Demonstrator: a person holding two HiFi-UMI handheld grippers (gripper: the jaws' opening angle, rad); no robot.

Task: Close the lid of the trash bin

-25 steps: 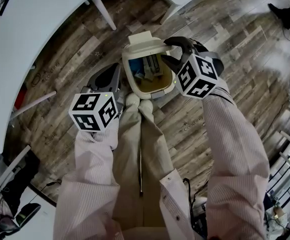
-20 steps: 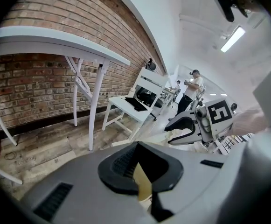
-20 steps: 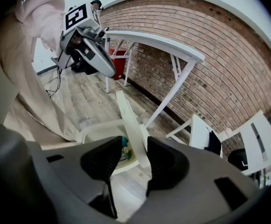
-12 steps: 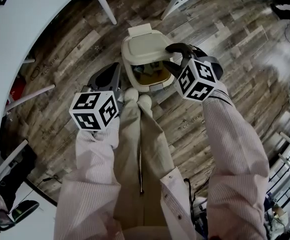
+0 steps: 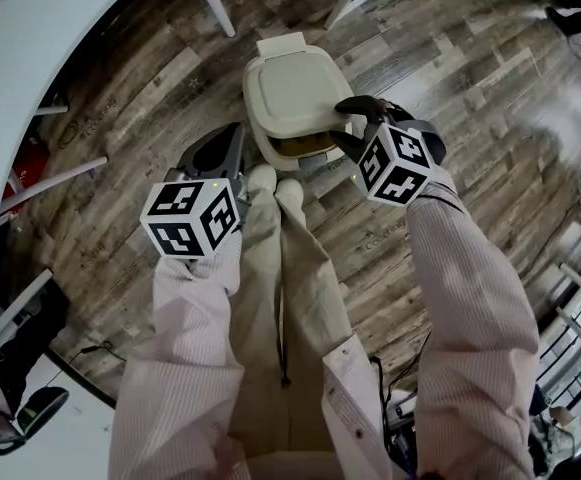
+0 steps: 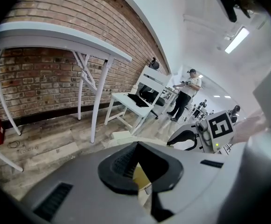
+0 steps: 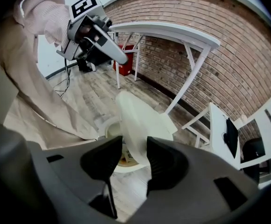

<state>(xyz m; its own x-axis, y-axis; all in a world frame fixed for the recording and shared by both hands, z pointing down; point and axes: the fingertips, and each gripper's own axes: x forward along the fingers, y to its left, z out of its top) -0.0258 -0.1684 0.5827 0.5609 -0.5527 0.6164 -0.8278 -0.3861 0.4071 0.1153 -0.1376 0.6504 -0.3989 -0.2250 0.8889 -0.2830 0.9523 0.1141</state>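
- Head view: the cream trash bin (image 5: 273,151) stands on the wood floor (image 5: 120,128), just beyond the person's shoes.
- Its lid (image 5: 295,93) lies tilted low over the bin, and a narrow slit at the bin's near rim shows the inside.
- The right gripper (image 5: 348,128) reaches the bin's right side at the lid's edge. The left gripper (image 5: 215,150) hangs apart, left of the bin.
- Left gripper view: the left gripper (image 6: 136,146) has its jaws pressed together at the tips with nothing in them. The bin (image 6: 140,175) shows pale behind them.
- Right gripper view: the right gripper (image 7: 134,157) is clamped on the lid (image 7: 140,118), whose smooth cream edge fills the space between the jaws. The bin's rim (image 7: 106,124) sits just below.
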